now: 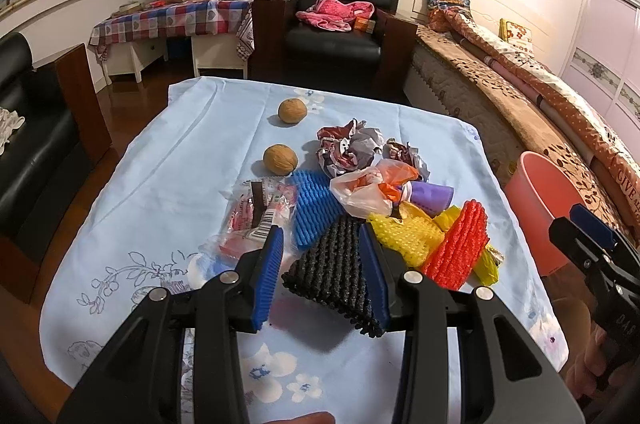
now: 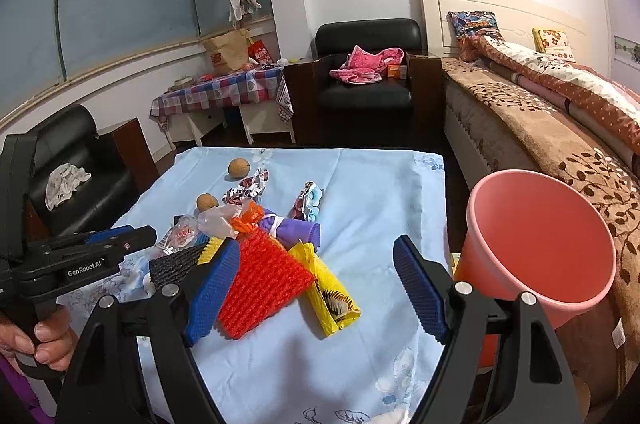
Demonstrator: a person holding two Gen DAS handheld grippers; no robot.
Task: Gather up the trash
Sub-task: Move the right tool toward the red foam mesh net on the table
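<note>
A pile of trash lies on the light blue tablecloth (image 1: pixel 160 184): a black foam net (image 1: pixel 332 264), a blue net (image 1: pixel 312 208), a red net (image 1: pixel 460 244), a yellow net (image 1: pixel 404 232), plastic bags (image 1: pixel 360 192), crumpled paper (image 1: pixel 348 144) and a clear wrapper (image 1: pixel 256 220). My left gripper (image 1: pixel 322 256) is open, its fingers on either side of the black net. My right gripper (image 2: pixel 316 288) is open above the cloth, beside the red net (image 2: pixel 264 284) and a yellow wrapper (image 2: pixel 328 288). A pink bin (image 2: pixel 540 248) stands at the table's right.
Two walnuts (image 1: pixel 292 110) (image 1: pixel 280 158) sit on the cloth behind the pile. A bed (image 1: pixel 520 84) runs along the right. Black armchairs (image 1: pixel 336 20) stand behind and left of the table. A checkered side table (image 1: pixel 172 20) is at the back.
</note>
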